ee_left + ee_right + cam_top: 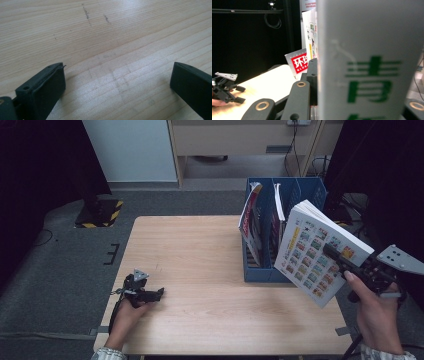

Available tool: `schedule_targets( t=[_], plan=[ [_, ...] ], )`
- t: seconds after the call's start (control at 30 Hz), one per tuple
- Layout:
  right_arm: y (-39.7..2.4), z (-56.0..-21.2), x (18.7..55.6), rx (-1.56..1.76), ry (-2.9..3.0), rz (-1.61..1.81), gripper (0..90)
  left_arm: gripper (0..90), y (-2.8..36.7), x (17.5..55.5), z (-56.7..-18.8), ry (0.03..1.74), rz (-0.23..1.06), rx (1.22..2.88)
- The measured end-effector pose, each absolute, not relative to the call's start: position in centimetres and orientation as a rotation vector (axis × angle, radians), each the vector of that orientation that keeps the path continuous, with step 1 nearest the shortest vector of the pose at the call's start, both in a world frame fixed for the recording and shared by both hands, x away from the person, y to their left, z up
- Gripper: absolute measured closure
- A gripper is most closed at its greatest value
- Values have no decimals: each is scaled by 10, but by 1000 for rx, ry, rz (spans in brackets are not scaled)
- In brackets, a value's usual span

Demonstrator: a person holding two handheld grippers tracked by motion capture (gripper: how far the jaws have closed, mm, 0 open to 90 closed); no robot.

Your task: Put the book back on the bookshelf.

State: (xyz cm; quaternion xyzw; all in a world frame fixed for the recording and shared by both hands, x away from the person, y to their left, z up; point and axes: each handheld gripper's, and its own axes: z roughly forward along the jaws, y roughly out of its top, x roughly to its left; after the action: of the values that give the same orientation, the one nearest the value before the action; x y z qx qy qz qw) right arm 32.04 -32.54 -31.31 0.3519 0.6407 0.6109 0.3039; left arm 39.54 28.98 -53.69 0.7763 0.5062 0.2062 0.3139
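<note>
My right tongs (334, 254) pinch the thick, stiff, glossy white picture-grid paperback (320, 251) beside the blue file rack (260, 270); it's heavy, so grip near the spine, while my left tongs (156, 294) gape empty.

grey carpet floor (60, 270), pale wall panel (127, 150) & wood cabinet (240, 140) behind.

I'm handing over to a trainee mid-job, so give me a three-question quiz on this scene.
1. True or false: the right tongs are clamped on the thick book.
2. What do the left tongs hold? A) magazine B) nothing C) book
3. Where do the other magazines stand?

Key: 1 true. 2 B; they rest open on the table. 3 upright in the blue file box.
</note>
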Motion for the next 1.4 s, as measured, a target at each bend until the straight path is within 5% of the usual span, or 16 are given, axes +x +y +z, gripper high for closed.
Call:
schedule_targets(
  t=[1.4],
  plan=[
    [-341, -303, 381, 1111, 1571, 1394, 739, 0, 290, 395, -537, 1334, 543, 2047]
  ],
)
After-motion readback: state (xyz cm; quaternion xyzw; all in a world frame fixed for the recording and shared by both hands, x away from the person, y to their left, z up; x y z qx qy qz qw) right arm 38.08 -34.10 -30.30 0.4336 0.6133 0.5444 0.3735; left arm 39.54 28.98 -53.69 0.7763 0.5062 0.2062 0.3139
